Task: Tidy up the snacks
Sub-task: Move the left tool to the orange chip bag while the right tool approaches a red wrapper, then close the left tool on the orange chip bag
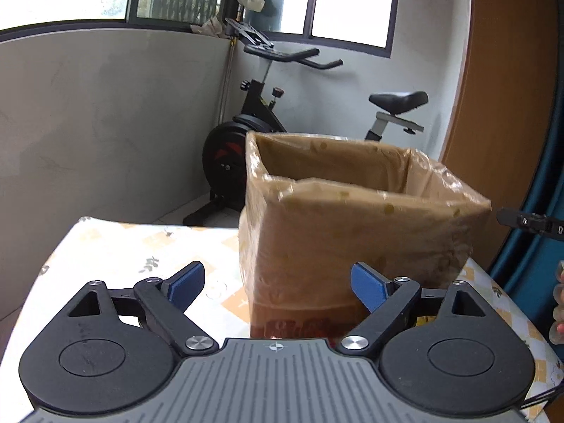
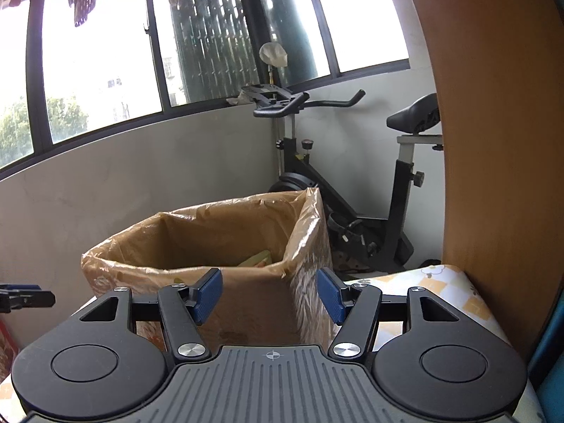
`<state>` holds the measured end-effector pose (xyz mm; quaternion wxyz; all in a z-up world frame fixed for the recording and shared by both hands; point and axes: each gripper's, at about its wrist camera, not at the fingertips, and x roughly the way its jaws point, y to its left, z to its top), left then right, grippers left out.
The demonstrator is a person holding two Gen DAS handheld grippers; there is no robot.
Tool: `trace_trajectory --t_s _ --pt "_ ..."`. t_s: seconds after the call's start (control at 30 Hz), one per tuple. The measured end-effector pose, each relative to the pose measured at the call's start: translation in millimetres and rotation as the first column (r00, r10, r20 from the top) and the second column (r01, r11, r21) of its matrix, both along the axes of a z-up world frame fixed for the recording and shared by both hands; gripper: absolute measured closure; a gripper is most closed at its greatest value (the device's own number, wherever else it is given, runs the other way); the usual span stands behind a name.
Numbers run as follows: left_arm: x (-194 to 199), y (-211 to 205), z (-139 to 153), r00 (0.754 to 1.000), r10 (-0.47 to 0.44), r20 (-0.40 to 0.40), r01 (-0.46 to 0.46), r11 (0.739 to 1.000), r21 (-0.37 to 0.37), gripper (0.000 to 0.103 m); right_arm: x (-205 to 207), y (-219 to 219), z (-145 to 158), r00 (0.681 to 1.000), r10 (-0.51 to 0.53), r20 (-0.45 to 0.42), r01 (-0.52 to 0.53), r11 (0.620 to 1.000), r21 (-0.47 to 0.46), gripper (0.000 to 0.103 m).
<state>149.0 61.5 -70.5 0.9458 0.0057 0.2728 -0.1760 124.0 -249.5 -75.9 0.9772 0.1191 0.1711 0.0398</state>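
Observation:
A brown cardboard box (image 1: pixel 352 232) lined with clear plastic stands on the patterned table (image 1: pixel 116 253). It also shows in the right wrist view (image 2: pixel 246 303), with a yellowish snack packet (image 2: pixel 255 259) lying inside. My left gripper (image 1: pixel 278 287) is open and empty, in front of the box's lower left side. My right gripper (image 2: pixel 269 296) is open and empty, close in front of the box's near wall. The right gripper's tip shows at the right edge of the left wrist view (image 1: pixel 528 224). The left gripper's tip shows at the left edge of the right wrist view (image 2: pixel 24 298).
A black exercise bike (image 1: pixel 253 112) stands on the floor behind the table, also in the right wrist view (image 2: pixel 352 190). A wooden panel (image 2: pixel 493 123) rises at the right. A grey wall and windows lie behind. A red packet (image 2: pixel 5 349) sits at the far left.

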Motion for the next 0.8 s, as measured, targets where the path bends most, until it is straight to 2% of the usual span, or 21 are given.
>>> trace_trajectory --t_s 0.13,0.27,0.43,0.57,0.73,0.8 --pt "2 -10 -44 0.992 -0.065 -0.111 0.064 0.998 -0.012 0.010 -4 11 -23 1.000 0.010 -0.023 -0.010 1.000 -0.008 0.047" --pt "3 -21 -81 0.977 -0.113 -0.181 0.117 0.993 0.010 0.010 -6 21 -49 0.998 0.020 -0.059 -0.020 1.000 0.006 0.047" --pt "4 -24 -106 0.970 -0.138 -0.201 0.153 0.986 0.065 0.010 -10 26 -83 0.992 0.007 -0.122 -0.003 0.999 0.032 0.047" --pt "1 -18 -124 0.965 -0.142 -0.219 0.160 0.985 0.068 0.010 -15 24 -106 0.984 0.002 -0.177 0.006 0.999 0.045 0.047" --pt "7 -18 -140 0.967 -0.127 -0.219 0.145 0.987 0.066 0.000 -23 22 -123 0.977 0.000 -0.212 0.011 0.999 0.051 0.047" --pt "11 -17 -145 0.964 -0.133 -0.229 0.148 0.988 0.049 0.000 -27 24 -130 0.975 0.005 -0.224 0.006 0.999 0.047 0.047"
